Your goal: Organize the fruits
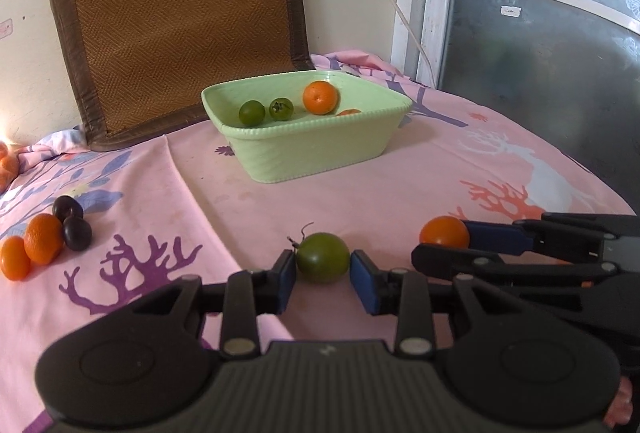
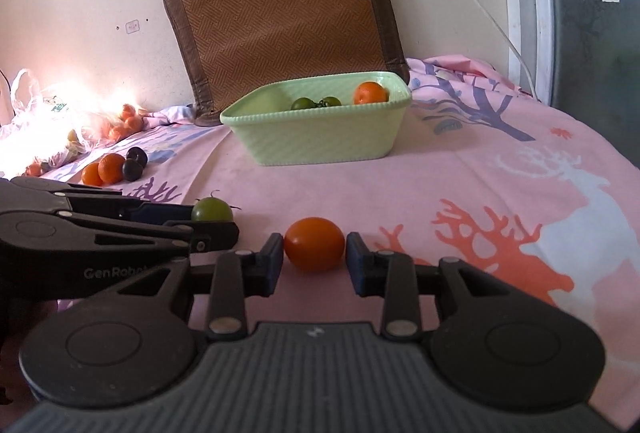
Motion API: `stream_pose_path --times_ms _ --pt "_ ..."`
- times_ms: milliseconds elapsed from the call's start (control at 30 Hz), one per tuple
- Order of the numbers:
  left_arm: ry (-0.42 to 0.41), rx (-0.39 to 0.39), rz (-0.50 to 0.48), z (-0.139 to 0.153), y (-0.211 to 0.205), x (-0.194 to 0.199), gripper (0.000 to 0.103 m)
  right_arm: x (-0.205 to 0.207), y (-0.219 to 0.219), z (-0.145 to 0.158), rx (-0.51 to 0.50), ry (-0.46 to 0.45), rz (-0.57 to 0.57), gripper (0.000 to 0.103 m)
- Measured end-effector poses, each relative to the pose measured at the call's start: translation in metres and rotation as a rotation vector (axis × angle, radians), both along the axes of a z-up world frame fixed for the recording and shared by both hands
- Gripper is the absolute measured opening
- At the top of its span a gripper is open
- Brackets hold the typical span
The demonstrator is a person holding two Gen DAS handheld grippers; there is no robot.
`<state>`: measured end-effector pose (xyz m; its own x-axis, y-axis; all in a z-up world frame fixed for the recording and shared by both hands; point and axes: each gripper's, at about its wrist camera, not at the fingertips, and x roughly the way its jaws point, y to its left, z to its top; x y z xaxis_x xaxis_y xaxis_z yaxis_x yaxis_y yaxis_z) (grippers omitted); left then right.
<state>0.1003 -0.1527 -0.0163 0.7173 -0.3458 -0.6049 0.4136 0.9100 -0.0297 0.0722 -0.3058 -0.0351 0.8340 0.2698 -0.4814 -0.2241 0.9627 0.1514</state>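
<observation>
- Reading the only text first: the side of the left gripper (image 1: 323,271) says "GenRobo" in the right wrist view, then it gets cut off. The little stickers on the wall are too small to read.
- That gripper is clamped on a smooth, round green tomato (image 1: 322,262) with a curly stem. Both blue pads touch its sides, and it sits low on the cloth.
- The right gripper (image 2: 315,253) is just beside it, nosed down about the same way. It's gripping a glossy orange fruit (image 2: 314,243) between its pads.
- Straight ahead of both claws is a pale green square bowl (image 1: 304,153) with a ribbed wall and beaded rim. It holds two green tomatoes and an orange.
- Everything sits on a pink tablecloth (image 1: 400,193) printed with deer and coral shapes.
- Off to the left of the left claw there's a clump of two dark plums (image 1: 76,231) touching two orange fruits.
- Behind the bowl, a woven brown mat (image 1: 180,21) with a leathery border leans on the wall.
</observation>
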Motion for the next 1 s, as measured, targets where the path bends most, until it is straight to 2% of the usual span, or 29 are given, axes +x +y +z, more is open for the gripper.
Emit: stream_pose_path --times_ms 533,1000 --pt "-0.003 -0.047 0.004 -0.0019 0.0070 -0.0021 0.032 -0.0008 0.0026 -0.0011 -0.022 -0.007 -0.009 0.042" --pt "-0.009 -0.044 0.007 -0.0021 0.0064 -0.0039 0.032 -0.0014 0.0023 -0.0013 -0.018 -0.011 -0.017 0.043"
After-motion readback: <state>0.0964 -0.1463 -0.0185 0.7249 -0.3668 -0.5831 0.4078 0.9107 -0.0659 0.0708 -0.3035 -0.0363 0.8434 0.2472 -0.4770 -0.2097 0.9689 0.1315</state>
